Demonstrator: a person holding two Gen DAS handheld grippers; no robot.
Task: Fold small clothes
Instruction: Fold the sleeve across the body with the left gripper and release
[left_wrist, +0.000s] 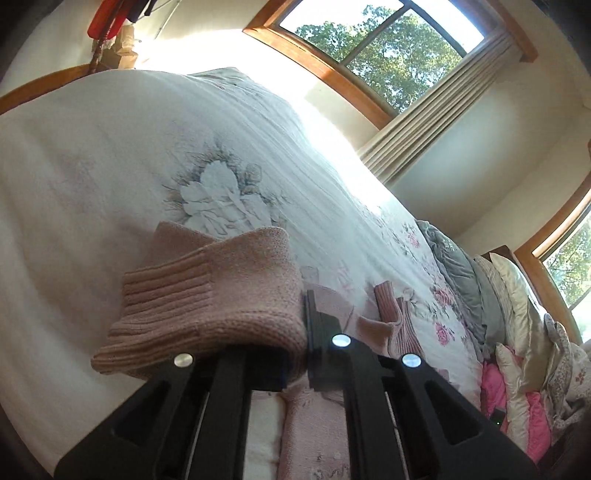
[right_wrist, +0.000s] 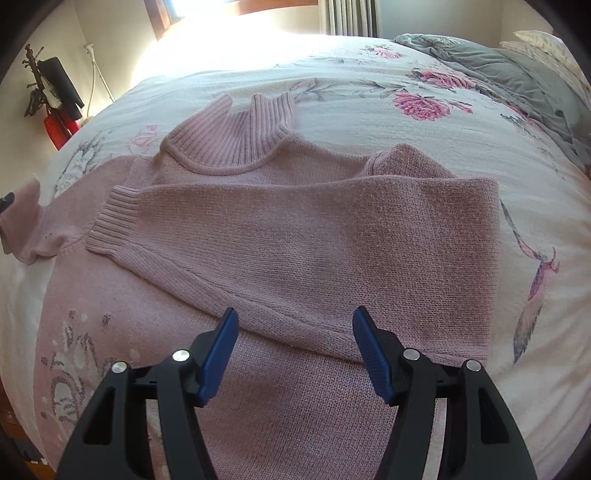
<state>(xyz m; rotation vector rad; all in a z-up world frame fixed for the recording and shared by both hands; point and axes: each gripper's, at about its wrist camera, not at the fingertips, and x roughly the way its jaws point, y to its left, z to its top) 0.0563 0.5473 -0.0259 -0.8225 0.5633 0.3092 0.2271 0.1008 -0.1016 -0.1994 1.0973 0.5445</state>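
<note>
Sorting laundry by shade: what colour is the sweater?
Dusty pink sweater, clearest in the right wrist view.

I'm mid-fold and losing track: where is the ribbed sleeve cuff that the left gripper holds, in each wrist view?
Left wrist view: the sleeve cuff fills the lower centre-left, draped over the left gripper.
Right wrist view: the same cuff sits at the far left edge, raised off the bed.
Shared landmark: the sweater's ribbed collar, lying on the floral bedspread.

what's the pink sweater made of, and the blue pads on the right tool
Pink sweater: soft matte knit, probably wool or acrylic; visible stitch rows, ribbed collar and cuff. Blue pads on the right tool: apparently rubber or plastic, with a ridged grip face.
</note>
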